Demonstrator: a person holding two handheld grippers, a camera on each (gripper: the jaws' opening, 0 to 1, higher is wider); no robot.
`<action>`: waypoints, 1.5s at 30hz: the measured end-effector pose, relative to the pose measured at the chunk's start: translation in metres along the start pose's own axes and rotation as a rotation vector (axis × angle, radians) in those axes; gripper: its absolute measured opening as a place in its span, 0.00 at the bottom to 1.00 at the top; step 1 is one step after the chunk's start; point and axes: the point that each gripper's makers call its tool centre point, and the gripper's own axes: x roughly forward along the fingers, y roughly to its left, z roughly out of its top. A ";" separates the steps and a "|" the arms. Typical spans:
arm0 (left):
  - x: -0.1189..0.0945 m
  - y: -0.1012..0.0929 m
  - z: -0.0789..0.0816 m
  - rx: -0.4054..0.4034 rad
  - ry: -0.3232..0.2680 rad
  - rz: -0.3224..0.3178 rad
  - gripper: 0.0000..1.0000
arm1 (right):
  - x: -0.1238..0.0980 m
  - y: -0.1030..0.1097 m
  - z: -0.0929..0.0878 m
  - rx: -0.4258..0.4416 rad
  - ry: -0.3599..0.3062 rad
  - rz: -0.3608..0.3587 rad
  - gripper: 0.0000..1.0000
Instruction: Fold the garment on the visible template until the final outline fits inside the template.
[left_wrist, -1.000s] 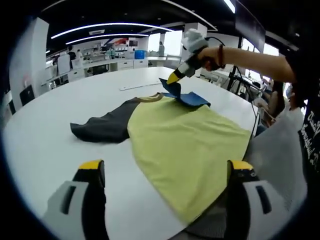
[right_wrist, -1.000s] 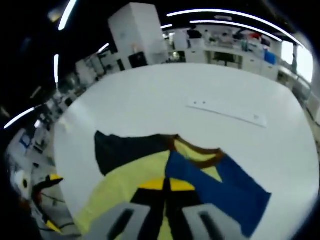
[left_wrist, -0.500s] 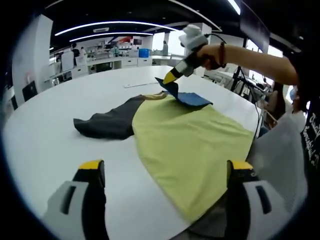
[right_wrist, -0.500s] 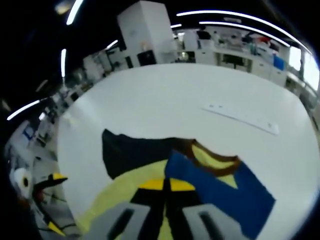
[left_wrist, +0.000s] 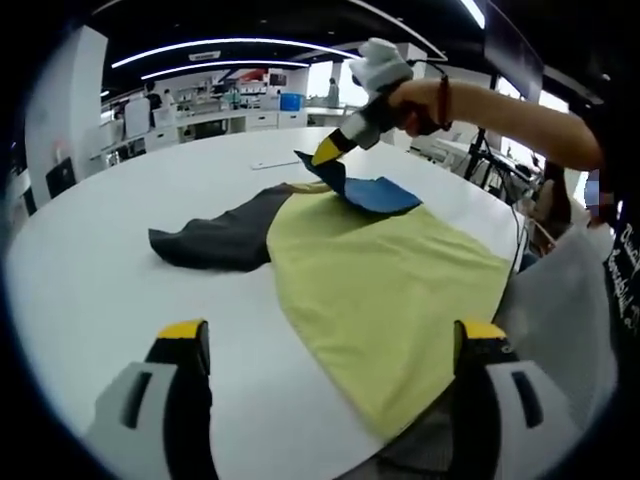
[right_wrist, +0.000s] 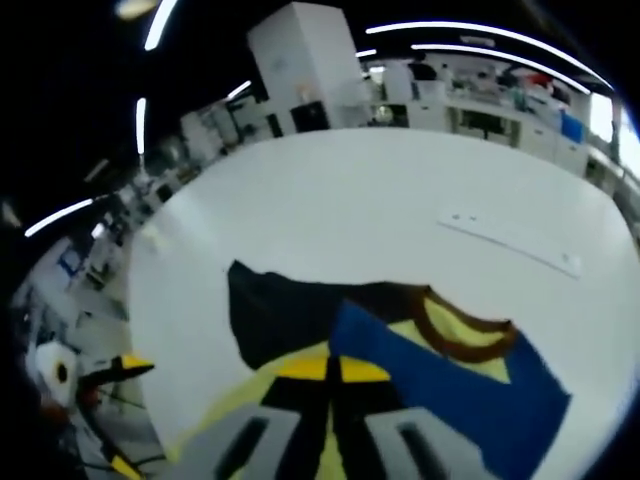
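Observation:
A shirt with a yellow body (left_wrist: 380, 280) lies flat on the white table (left_wrist: 110, 290). Its dark grey sleeve (left_wrist: 215, 240) is spread out to the left. My right gripper (left_wrist: 327, 152), held in a person's hand, is shut on the blue sleeve (left_wrist: 375, 193) and holds its edge raised near the brown collar (right_wrist: 460, 338). In the right gripper view the shut yellow tips (right_wrist: 330, 368) pinch the blue sleeve (right_wrist: 450, 385), with the dark sleeve (right_wrist: 280, 310) beyond. My left gripper (left_wrist: 332, 335) stands wide open near the table's front edge, holding nothing.
A thin white strip (right_wrist: 510, 242) lies on the table beyond the shirt, also seen as a strip (left_wrist: 275, 163) in the left gripper view. The yellow hem reaches the table's near edge (left_wrist: 330, 455). A person's arm (left_wrist: 500, 115) and grey clothing (left_wrist: 560, 320) fill the right side. Desks and cabinets stand behind.
My right gripper has carried the blue sleeve's edge a little to the left, over the collar area. The left gripper has stayed open and in place.

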 end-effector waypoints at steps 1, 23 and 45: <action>0.000 0.000 0.000 0.000 -0.001 0.000 0.99 | 0.001 0.002 0.000 0.003 -0.001 0.003 0.00; -0.001 0.001 -0.003 -0.001 0.006 0.007 0.99 | 0.026 0.017 -0.017 -0.002 0.027 0.038 0.00; -0.007 0.017 0.004 0.008 -0.005 0.053 0.99 | 0.017 0.012 -0.014 -0.020 -0.056 0.036 0.63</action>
